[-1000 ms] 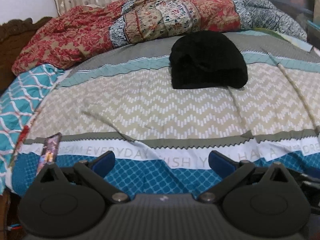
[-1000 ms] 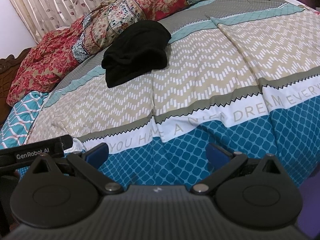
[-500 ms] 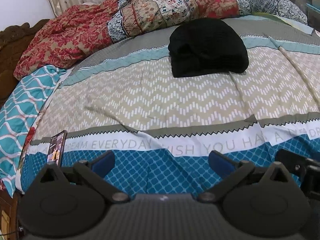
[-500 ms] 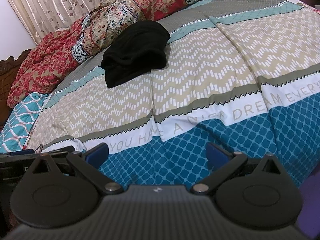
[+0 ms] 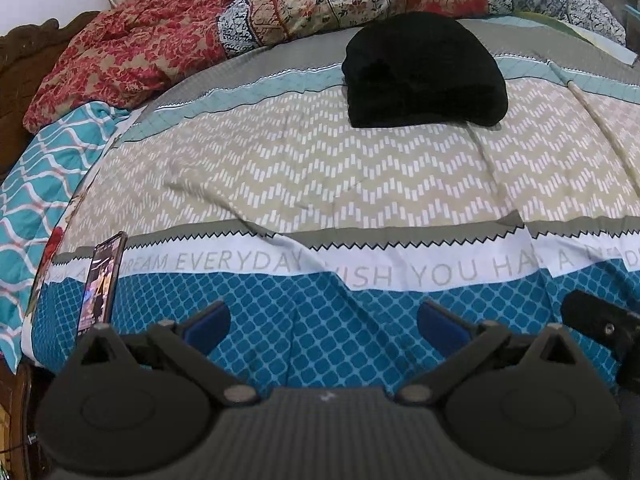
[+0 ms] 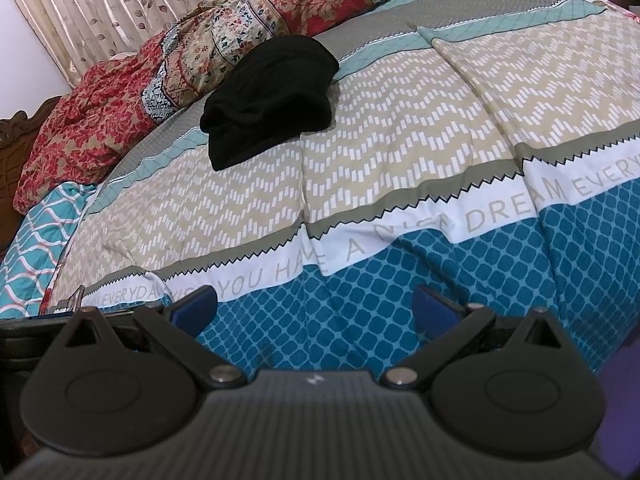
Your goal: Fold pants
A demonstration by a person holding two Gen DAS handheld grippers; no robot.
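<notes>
The black pants [image 5: 424,72] lie folded in a compact bundle on the far part of the bed; they also show in the right wrist view [image 6: 272,96]. My left gripper [image 5: 324,320] is open and empty, low over the bed's near blue edge, far from the pants. My right gripper [image 6: 316,304] is open and empty, also over the near blue band. Part of the right gripper's body [image 5: 600,324] shows at the right of the left wrist view.
The patterned bedspread [image 5: 360,184] covers the bed. A phone [image 5: 102,280] stands at the near left edge. Rumpled red and floral blankets [image 5: 192,36] pile along the far side, curtains [image 6: 100,8] behind. A wooden headboard [image 5: 24,60] is at the left.
Both grippers have drifted slightly; the view of the pants shifts a little. The right gripper's body has come into the left wrist view. The pants have not moved.
</notes>
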